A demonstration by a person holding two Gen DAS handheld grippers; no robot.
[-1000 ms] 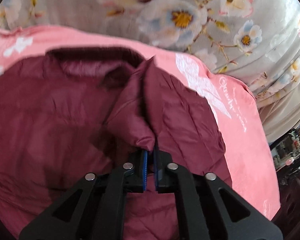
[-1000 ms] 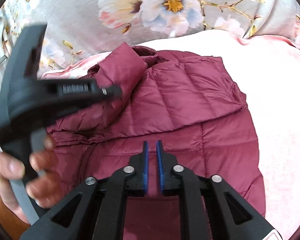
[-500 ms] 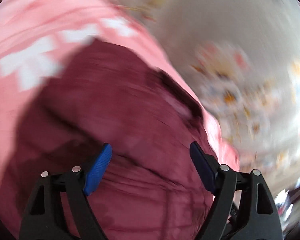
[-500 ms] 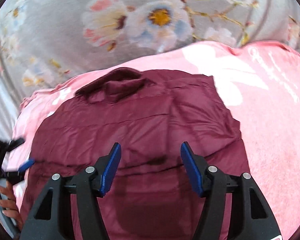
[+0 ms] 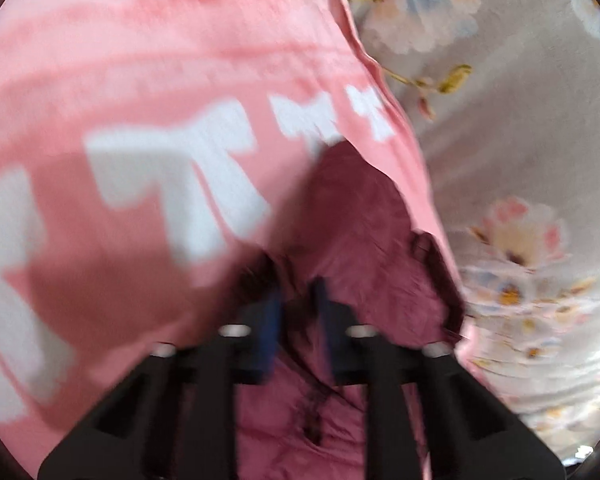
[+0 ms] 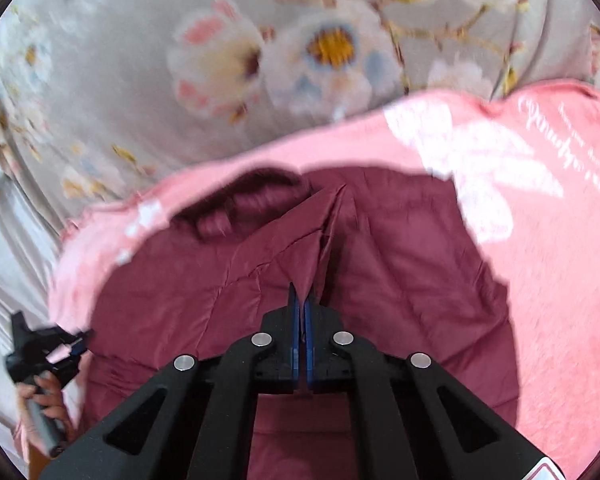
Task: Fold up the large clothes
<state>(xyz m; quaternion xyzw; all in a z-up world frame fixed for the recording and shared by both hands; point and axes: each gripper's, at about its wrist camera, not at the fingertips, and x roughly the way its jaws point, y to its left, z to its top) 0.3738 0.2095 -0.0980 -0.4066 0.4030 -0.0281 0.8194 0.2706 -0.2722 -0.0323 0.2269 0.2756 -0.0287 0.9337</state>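
A maroon puffer jacket (image 6: pixel 400 300) lies spread on a pink blanket (image 6: pixel 540 280), collar toward the far side. My right gripper (image 6: pixel 302 300) is shut on a pinched-up fold near the jacket's middle, and the fabric tents up from the pads. In the blurred left wrist view, my left gripper (image 5: pixel 296 312) is at the jacket's (image 5: pixel 360 240) edge, its jaws closing with a bunch of maroon fabric between the blue pads. The right wrist view shows the left gripper (image 6: pixel 74 350) at the jacket's left edge, held by a hand (image 6: pixel 40 400).
The pink blanket (image 5: pixel 140 80) with white print lies over a grey floral sheet (image 6: pixel 260 40) that fills the far side. The sheet (image 5: pixel 520 160) also runs along the blanket's right edge in the left wrist view.
The left gripper let go of the folded sleeve, opened, swung across to the jacket's left edge and closed there. The right gripper opened wide, then closed on a fold of the jacket and raised it.
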